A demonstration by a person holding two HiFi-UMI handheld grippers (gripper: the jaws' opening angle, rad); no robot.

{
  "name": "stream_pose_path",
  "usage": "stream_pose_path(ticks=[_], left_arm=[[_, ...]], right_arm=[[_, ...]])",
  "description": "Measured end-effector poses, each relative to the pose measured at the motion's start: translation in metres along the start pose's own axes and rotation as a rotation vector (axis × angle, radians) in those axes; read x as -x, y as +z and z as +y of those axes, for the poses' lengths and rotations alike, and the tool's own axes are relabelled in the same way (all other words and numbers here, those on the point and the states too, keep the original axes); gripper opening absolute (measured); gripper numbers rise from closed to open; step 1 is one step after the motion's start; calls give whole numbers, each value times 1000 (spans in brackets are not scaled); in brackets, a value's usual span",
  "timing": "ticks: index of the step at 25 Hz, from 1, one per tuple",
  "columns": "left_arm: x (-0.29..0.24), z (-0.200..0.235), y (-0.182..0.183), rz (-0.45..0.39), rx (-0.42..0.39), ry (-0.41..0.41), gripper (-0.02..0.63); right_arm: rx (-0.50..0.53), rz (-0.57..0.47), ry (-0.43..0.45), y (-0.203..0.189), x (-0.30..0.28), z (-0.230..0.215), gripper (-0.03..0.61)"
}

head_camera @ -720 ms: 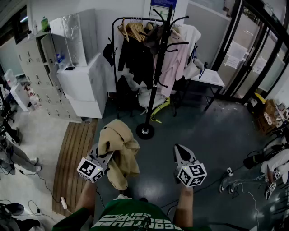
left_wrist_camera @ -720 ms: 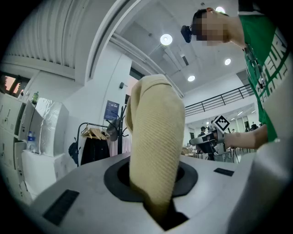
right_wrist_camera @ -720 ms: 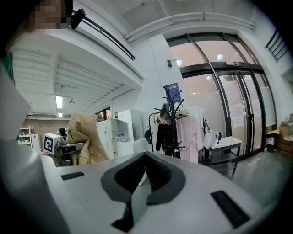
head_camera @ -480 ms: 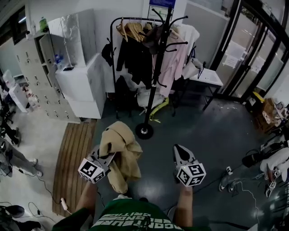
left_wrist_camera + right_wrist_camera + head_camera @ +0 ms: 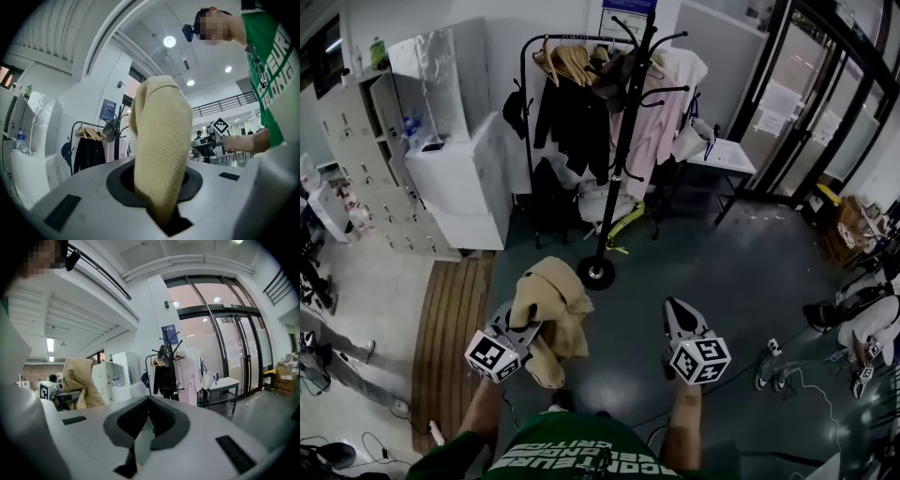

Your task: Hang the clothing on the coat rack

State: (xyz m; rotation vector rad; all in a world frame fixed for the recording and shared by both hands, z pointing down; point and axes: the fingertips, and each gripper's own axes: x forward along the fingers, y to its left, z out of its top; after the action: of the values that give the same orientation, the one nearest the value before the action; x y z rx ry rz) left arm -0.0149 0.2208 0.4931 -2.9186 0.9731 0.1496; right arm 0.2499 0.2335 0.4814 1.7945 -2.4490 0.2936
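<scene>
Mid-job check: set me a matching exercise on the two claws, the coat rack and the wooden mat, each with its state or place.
Things:
1. left claw
2. right claw
3. coat rack
4. wooden mat

States or places:
A. flat on the floor, at the left
B. shut, nothing between its jaws
C. upright ahead, on a round base
D. shut on the tan garment

Pairs: 1-D, 2-B, 3-C, 4-A
</scene>
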Motion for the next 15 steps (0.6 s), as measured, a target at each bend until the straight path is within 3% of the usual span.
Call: stream_pose_path(ticks=[8,15], left_arm=[[-6,24,0,6,-27,-40,71],[-13,46,0,-8,1,-40,69]], right_arm=[[-18,-7,-46,-2,-10,5,8],[-24,1,-64,-2,-25,3,8]])
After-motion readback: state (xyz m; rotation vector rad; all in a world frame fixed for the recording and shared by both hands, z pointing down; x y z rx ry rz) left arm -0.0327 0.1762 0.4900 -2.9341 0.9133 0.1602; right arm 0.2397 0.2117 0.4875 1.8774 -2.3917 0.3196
